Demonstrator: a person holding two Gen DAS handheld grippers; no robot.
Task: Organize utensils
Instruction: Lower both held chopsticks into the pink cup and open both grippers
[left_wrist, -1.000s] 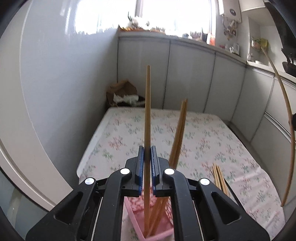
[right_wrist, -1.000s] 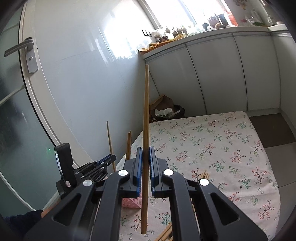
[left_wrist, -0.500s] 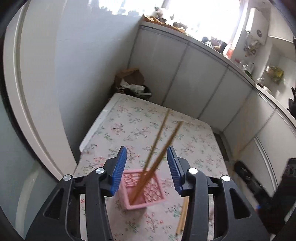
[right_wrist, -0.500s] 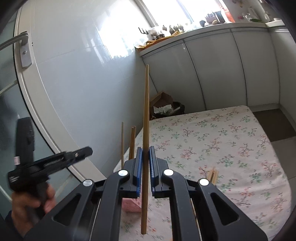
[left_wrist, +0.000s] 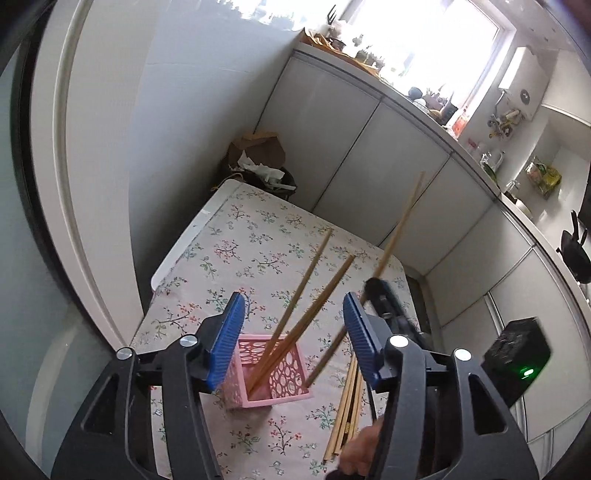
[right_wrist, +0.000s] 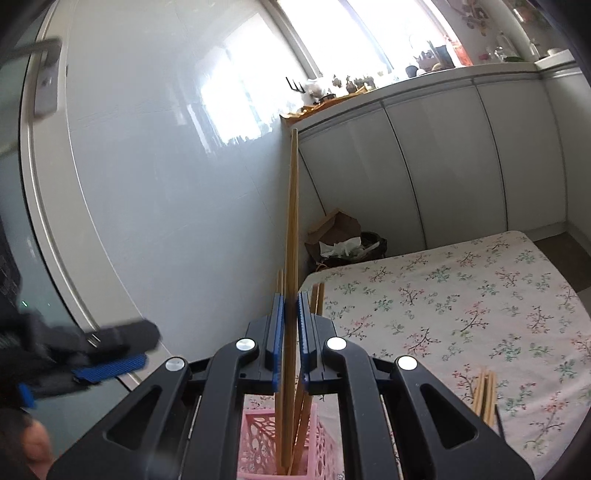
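Observation:
A pink openwork basket (left_wrist: 275, 373) stands on the flowered tablecloth (left_wrist: 258, 258), and two wooden chopsticks (left_wrist: 306, 273) lean in it. My left gripper (left_wrist: 291, 332) hovers above the basket; its jaws are opening and the pads touch nothing. My right gripper (right_wrist: 291, 332) is shut on one upright chopstick (right_wrist: 292, 221). In the left wrist view the right gripper (left_wrist: 384, 299) is just right of the basket, and the lower end of its chopstick (left_wrist: 399, 221) hangs by the basket's right rim. The basket (right_wrist: 266, 435) shows under the right gripper.
Several loose chopsticks (left_wrist: 347, 406) lie on the cloth to the right of the basket. A bin with a brown paper bag (left_wrist: 258, 158) stands behind the table's far corner. White cabinets run along the back and a wall is close on the left.
My left gripper let go of its chopstick, which now leans in the basket, then opened and rose. My right gripper carried its chopstick leftward to the basket.

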